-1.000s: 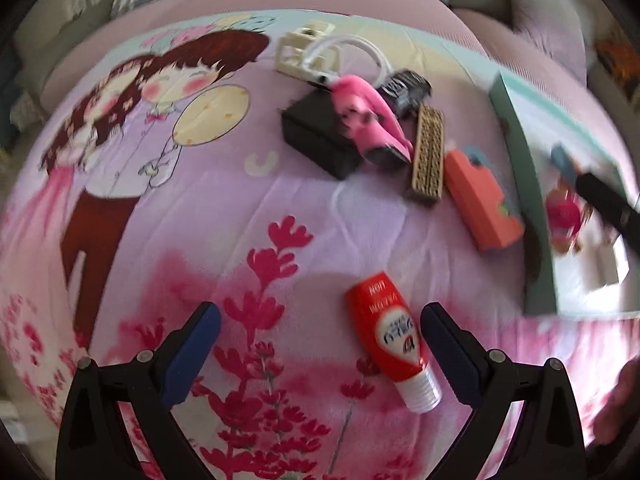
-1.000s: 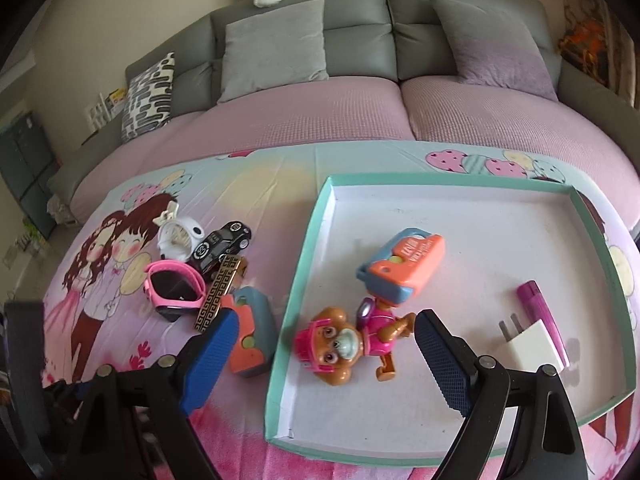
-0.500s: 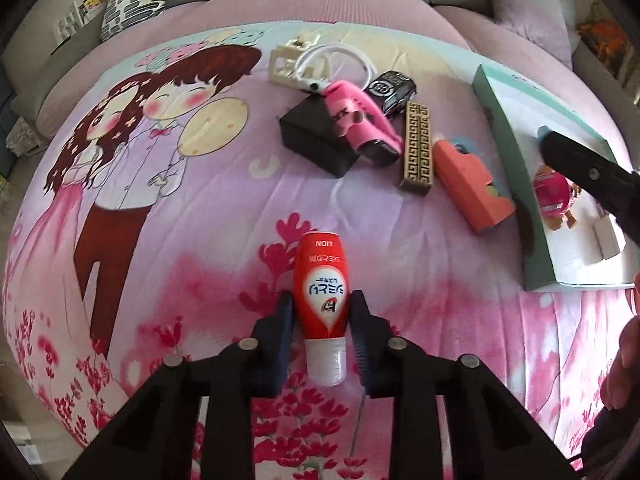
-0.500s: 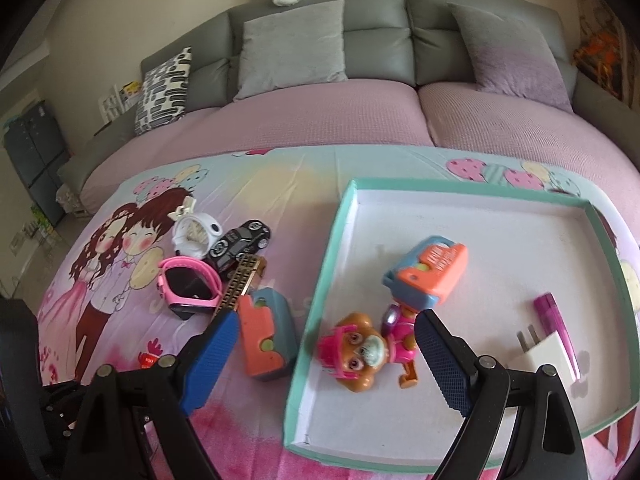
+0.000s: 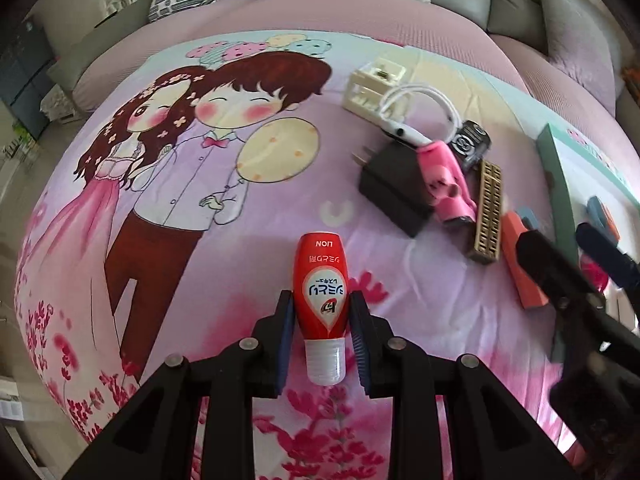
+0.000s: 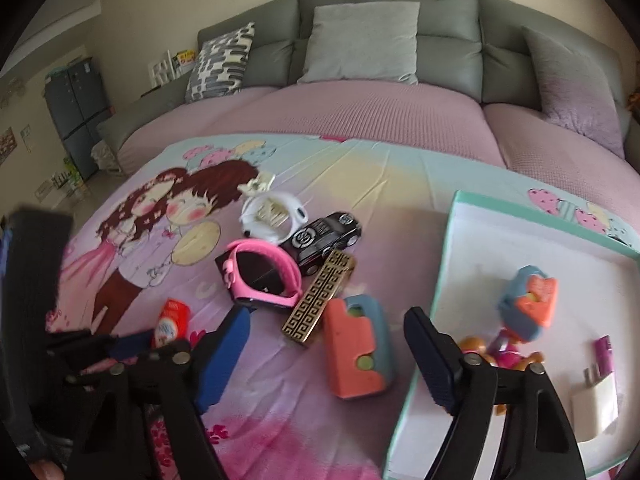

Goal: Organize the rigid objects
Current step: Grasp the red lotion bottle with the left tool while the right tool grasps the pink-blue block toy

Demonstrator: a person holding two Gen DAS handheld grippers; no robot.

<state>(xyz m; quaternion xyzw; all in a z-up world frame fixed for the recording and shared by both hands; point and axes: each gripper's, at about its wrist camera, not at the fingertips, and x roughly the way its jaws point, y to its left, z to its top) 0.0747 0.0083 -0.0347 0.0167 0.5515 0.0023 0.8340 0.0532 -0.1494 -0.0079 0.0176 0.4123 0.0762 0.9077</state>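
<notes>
The left gripper point(image 5: 320, 332) is clamping a red tube point(image 5: 321, 292) between its blue pads, the white cap pointing back toward the camera and the tube's far end lying over the cartoon-printed sheet point(image 5: 168, 184) near its front edge. The right gripper point(image 6: 326, 354) is hanging with its jaws apart, having just been narrowing, and nothing is sitting pressed between them; an orange and blue case point(image 6: 356, 350) is lying on the sheet in the gap ahead of them, just beside the left wall of the teal-rimmed tray point(image 6: 442, 264). Toward the middle of the sheet a pink watch point(image 6: 262, 276), a black toy car point(image 6: 326, 236), a gold patterned bar point(image 6: 320, 300) and a white band point(image 6: 272, 216) are crowding together, some touching. In the left wrist view a black plug adapter point(image 5: 394, 184) is lying under the watch's strap. Inside the tray, near its front edge, a white charger point(image 6: 596, 404), a purple stick point(image 6: 604, 354), a pup figure point(image 6: 504, 354) and a second orange and blue toy point(image 6: 528, 304) are resting.
</notes>
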